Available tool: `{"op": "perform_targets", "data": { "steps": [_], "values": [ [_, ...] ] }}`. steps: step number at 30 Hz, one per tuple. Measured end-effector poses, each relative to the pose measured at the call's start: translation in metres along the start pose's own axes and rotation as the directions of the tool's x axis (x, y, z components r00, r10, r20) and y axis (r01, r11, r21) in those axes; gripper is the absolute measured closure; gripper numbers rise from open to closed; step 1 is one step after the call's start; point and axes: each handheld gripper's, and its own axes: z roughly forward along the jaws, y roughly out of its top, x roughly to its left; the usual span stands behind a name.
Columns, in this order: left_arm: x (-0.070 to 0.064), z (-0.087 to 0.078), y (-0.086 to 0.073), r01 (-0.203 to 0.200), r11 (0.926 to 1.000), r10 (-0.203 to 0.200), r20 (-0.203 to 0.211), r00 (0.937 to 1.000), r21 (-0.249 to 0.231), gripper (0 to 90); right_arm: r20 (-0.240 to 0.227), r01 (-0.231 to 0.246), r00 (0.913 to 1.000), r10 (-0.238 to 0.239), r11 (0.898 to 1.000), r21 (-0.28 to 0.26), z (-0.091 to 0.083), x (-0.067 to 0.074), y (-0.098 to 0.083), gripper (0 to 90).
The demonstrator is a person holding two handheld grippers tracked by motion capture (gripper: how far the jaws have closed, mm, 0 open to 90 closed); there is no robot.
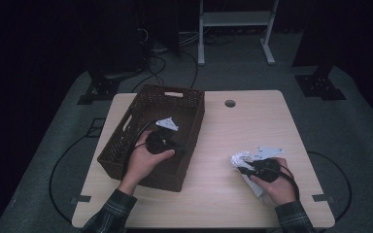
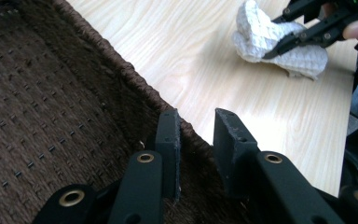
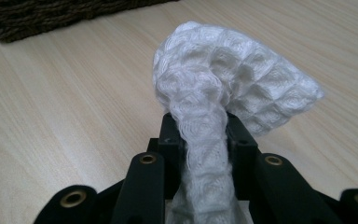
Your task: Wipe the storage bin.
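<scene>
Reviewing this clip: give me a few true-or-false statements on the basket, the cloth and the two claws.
1. The right claw is shut on the white cloth. True.
2. The cloth lies inside the basket. False: it is on the table, right of the basket.
3. The left claw holds the cloth. False: its jaws are apart with nothing between them, at the basket's rim.
4. The basket is dark brown and woven. True.
5. The basket stands on the table's right half. False: on the left half.

Dim room, dark walls. Grey carpet with black cables. Light wooden table with cable hole. White frame behind.
</scene>
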Motion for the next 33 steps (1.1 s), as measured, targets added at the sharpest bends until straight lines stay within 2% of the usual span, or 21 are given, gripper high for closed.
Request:
{"op": "perform_targets", "data": {
  "steps": [3,7,9,11,15,19,21,23,26,29,31,33],
  "values": [
    [0.001,0.003,0.004,0.007,1.0,-0.007,0.002,1.0,-0.006,71.0,-0.001,-0.003,1.0,0.003,1.0,0.0,0.0,0.0,0.0,72.1],
    [0.003,0.0,0.002,-0.003,0.9999,0.004,0.022,0.9998,-0.014,70.3,-0.001,-0.003,1.0,0.003,1.0,0.001,0.0,-0.001,-0.001,72.1],
    [0.002,-0.005,0.001,-0.021,0.9996,0.021,0.011,0.9997,-0.019,66.7,0.0,-0.006,1.0,0.006,1.0,0.0,0.0,-0.001,-0.001,72.1],
    [0.002,-0.01,0.0,-0.032,0.999,0.033,0.03,0.999,-0.031,63.3,0.002,-0.005,1.0,0.005,1.0,0.0,-0.001,-0.001,-0.001,72.1],
    [0.004,-0.02,-0.006,-0.049,0.9981,0.05,0.037,0.998,-0.038,54.8,0.004,-0.007,1.0,0.007,1.0,0.003,-0.001,-0.002,-0.002,72.1],
    [0.005,-0.029,-0.015,-0.06,0.9969,0.063,0.043,0.9971,-0.051,50.9,0.009,-0.004,1.0,0.004,1.0,0.003,-0.001,-0.002,-0.002,72.0],
    [0.005,-0.034,-0.021,-0.079,0.9951,0.081,0.037,0.996,-0.06,49.0,0.009,-0.004,0.9999,0.004,1.0,0.003,-0.001,-0.002,-0.002,72.0],
    [0.005,-0.039,-0.027,-0.077,0.9946,0.08,0.039,0.996,-0.07,48.3,0.007,-0.009,0.9999,0.009,1.0,0.003,0.0,-0.002,-0.002,72.0],
    [0.007,-0.047,-0.035,-0.058,0.9971,0.06,0.038,0.9975,-0.05,46.2,0.007,-0.006,1.0,0.006,1.0,0.003,0.0,-0.002,-0.002,72.0],
    [0.008,-0.055,-0.042,-0.065,0.9969,0.067,0.04,0.997,-0.044,45.0,0.008,-0.007,0.9999,0.007,1.0,0.004,0.0,-0.002,-0.002,72.0],
    [0.009,-0.06,-0.047,-0.059,0.9974,0.061,0.047,0.997,-0.042,44.8,0.009,-0.006,0.9999,0.006,1.0,0.005,0.0,-0.002,-0.002,72.0],
    [0.01,-0.064,-0.051,-0.071,0.997,0.072,0.062,0.9955,-0.031,43.3,0.011,-0.006,0.9999,0.006,1.0,0.004,0.0,-0.002,-0.003,72.0]
  ]
}}
